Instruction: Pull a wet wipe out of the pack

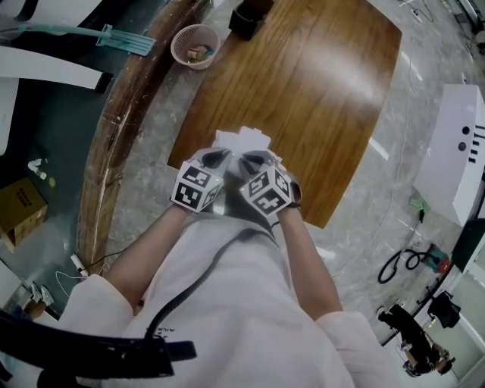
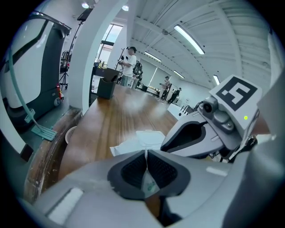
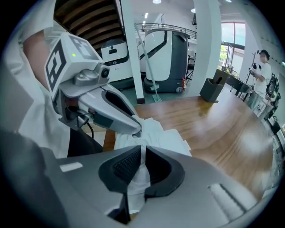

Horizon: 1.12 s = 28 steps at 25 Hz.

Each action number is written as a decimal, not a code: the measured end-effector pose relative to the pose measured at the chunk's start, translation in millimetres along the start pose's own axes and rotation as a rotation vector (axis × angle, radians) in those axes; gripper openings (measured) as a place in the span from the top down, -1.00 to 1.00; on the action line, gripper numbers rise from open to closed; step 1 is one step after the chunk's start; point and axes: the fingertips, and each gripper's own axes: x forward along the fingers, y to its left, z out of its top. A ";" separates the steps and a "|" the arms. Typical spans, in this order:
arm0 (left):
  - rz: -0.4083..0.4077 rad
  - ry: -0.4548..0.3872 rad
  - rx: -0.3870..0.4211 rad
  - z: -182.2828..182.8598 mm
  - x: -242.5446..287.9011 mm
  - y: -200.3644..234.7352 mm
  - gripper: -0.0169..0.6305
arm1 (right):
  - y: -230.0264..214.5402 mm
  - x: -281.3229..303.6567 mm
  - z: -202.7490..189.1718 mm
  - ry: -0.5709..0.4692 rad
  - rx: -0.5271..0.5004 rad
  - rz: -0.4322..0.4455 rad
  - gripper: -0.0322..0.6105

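Head view: beyond your white top, left tool meets right tool at the table's near edge. Left gripper view: left tool pinches the pack there. Right gripper view: right tool pinches the wet wipe, seemingly only partly out.

The worktop is a smooth brown wooden slab with a glossy sheen and rounded corners. On its near part, close to the edge, lie several white wipes, flat and overlapping. A small pink basket shows at its far left corner and a dark box at its far edge; whether either rests on it cannot be told
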 end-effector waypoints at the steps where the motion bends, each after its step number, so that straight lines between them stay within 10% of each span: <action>1: -0.002 -0.002 0.000 0.1 -0.1 -0.6 0.90 | -0.3 0.6 -0.8 0.006 0.002 0.002 0.79; 28: -0.083 -0.009 0.099 11.3 -13.7 -19.1 0.67 | -2.1 -38.8 18.3 -0.195 0.140 -0.072 0.87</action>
